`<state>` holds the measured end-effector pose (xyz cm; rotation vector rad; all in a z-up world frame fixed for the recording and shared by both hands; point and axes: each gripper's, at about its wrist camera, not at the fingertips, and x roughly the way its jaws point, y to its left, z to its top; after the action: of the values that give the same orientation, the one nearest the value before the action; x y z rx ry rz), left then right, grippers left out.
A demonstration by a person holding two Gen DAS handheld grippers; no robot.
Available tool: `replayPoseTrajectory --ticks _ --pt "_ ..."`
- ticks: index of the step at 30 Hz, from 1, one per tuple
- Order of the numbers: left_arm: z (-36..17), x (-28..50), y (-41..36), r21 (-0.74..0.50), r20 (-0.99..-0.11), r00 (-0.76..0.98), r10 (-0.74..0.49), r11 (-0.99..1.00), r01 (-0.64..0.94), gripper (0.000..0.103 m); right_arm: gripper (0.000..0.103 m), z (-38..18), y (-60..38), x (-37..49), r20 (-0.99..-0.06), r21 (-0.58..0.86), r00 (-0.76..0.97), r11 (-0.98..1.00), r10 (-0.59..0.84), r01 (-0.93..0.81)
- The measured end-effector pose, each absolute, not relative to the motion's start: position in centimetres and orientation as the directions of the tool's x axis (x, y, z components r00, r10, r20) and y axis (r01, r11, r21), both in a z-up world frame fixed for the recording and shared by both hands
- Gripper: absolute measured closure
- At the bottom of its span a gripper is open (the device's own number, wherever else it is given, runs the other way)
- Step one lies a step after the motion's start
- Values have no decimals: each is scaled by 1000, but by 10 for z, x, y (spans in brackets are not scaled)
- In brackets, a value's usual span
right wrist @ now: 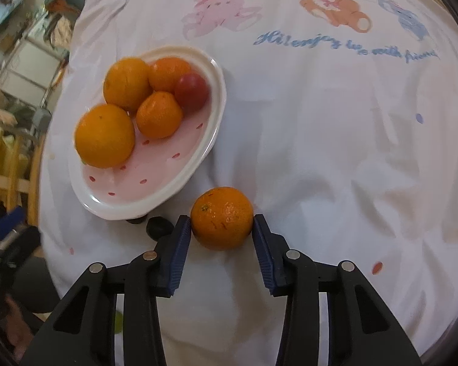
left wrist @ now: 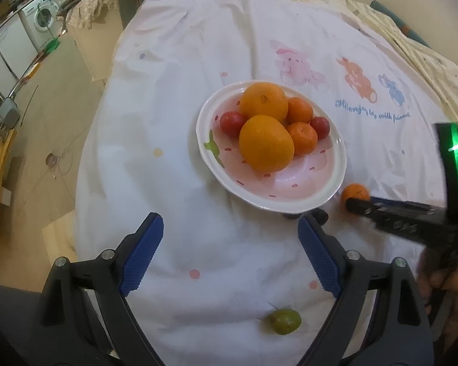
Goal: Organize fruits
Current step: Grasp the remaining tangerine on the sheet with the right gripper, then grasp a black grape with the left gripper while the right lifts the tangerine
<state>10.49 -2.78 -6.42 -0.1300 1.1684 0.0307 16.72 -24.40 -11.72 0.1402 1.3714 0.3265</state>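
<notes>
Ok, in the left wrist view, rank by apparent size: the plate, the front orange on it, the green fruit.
1. Plate
2. Front orange
3. Green fruit, smallest despite lying nearest the camera.

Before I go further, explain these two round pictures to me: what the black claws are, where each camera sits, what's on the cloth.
No robot: a person holds two hand grippers, each with a fisheye camera looking along its blue-padded fingers. The left gripper is open, empty, hovering over the white printed cloth. The right gripper has its pads on either side of a mandarin lying on the cloth; whether it is gripped is unclear. Beside it, the strawberry-pattern plate holds two oranges, two mandarins and two cherry tomatoes. A small green fruit lies loose near the left gripper.
</notes>
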Motion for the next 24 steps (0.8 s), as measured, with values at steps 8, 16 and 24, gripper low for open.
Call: replayPoseTrajectory --ticks 8,16,24 --pt "-82 100 -69 -91 -943 327 -65 994 -66 28 60 -78 -301 151 -878 381 296 924 376 -42" --pt "-102 111 -108 -132 -951 298 -80 978 -161 47 60 -59 -337 142 -843 437 363 899 396 34" --pt "-130 132 -129 -131 -972 224 -66 948 -289 59 60 -51 -347 144 -817 477 392 878 423 48"
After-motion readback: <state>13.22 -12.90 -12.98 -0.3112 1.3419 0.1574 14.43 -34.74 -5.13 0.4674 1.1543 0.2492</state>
